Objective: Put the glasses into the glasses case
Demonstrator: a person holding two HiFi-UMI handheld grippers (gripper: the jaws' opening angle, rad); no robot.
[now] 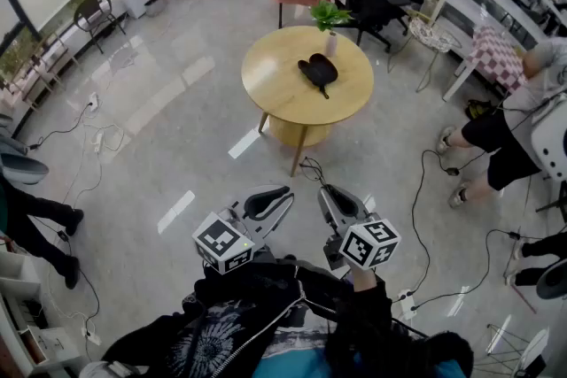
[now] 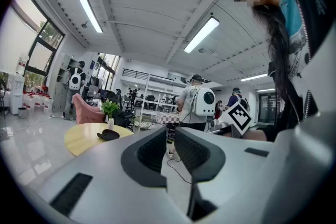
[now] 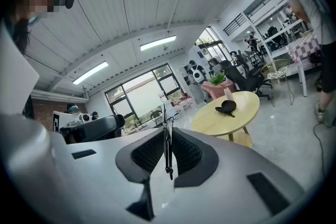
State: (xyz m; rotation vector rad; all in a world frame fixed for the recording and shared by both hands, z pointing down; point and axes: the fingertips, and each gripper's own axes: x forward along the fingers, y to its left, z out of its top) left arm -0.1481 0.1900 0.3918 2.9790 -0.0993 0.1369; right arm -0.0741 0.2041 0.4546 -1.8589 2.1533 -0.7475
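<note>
1. Yellow wood made up the round table (image 1: 275,93), seen well ahead in the head view, and on it lay the dark glasses case (image 1: 317,71) near a small potted plant (image 1: 330,18). The left gripper (image 1: 273,201) and the right gripper (image 1: 339,201) hung side by side close to the person's body, well apart from the table.
2. In the left gripper view the jaws stood a narrow gap apart with nothing between them; only floor showed through. The table sat far off to the left.
3. In the right gripper view the jaws were nearly together, pinching the thin black glasses (image 3: 168,155), which hung edge-on between the pads. The case (image 3: 228,107) lay beyond, to the right.
4. The step in hand looked like the carry. Doing it well probably meant a firm but light pinch, a level hand, and the empty left gripper steadying the case before the glasses went in.
</note>
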